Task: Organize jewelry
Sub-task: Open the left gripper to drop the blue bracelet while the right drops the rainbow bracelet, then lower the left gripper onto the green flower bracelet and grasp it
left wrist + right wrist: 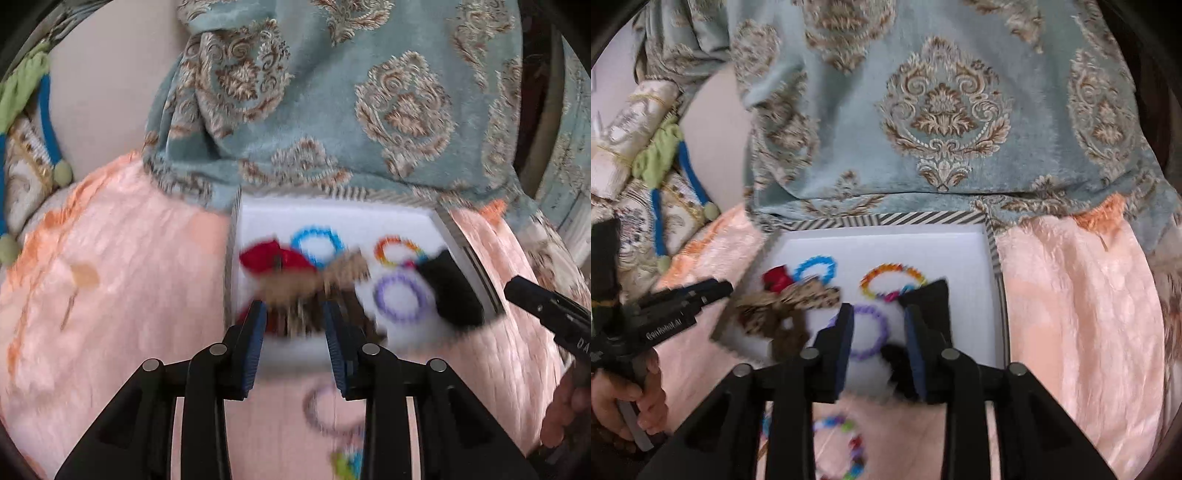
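A white box (332, 218) (886, 247) with a striped rim lies on a pink blanket. Inside it are a blue bracelet (316, 240) (816, 267), an orange multicolour bracelet (397, 251) (892, 280), a purple bracelet (400, 297) (871, 332), a red bow (273, 258), a leopard bow (314, 280) (790, 302) and a black bow (450, 291) (931, 299). My left gripper (295, 325) is open over the leopard bow, holding nothing. My right gripper (879, 321) is open over the purple bracelet, with the black bow beside its right finger.
Two loose bracelets (328, 413) (846, 446) lie on the pink blanket (110, 277) in front of the box. Blue damask fabric (942, 110) rises behind it. A blue cord with green pompoms (687, 173) lies at far left. A hand (620, 398) grips the left tool.
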Motion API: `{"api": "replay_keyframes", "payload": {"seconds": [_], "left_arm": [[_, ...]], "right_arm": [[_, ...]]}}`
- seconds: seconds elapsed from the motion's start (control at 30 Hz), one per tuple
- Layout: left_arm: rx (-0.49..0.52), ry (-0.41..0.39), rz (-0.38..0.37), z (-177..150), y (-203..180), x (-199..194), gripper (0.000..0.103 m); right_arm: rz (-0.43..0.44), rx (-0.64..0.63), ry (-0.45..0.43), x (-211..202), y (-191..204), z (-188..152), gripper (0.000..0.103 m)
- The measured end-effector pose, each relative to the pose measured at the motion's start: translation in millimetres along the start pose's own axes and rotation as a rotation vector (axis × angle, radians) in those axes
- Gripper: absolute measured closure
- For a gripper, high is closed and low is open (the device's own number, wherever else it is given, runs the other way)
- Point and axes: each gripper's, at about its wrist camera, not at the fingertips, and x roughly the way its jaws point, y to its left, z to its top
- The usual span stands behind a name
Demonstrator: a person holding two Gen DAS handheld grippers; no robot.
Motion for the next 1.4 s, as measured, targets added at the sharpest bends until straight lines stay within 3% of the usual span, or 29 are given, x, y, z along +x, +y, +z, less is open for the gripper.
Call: {"api": "replay_keyframes", "payload": {"seconds": [0.13, 0.23, 0.47, 0.77, 0.87, 1.03, 1.4], "left_arm": [[0.008, 0.052, -0.047, -47, -4, -5, 0.088], [0.005, 0.107, -0.042, -76, -12, 0, 0.088], [0.038, 0.116, -0.063, -84, -24, -2, 0.088], [0.011, 0.148, -0.08, -89, -16, 2, 0.087], [-0.007, 0.161, -0.042, -93, -6, 3, 0.081], [0.032, 0.174, 0.001, -96, -10, 4, 0.081], [0.087, 0.175, -0.01, -110, -24, -6, 0.078]], "right_arm": [[0.028, 0.029, 0.054, -8, 0, -35, 0.061], [0.003, 0.026, 0.12, -3, 0, -58, 0.061], [0.001, 0.007, 0.218, 15, 5, -80, 0.061], [-0.018, 0.039, 0.229, 20, -5, -79, 0.061], [-0.053, 0.117, 0.188, 10, -25, -74, 0.061], [-0.073, 0.21, 0.162, 4, -47, -71, 0.061], [-0.039, 0.156, 0.187, 8, -32, -73, 0.061]]}}
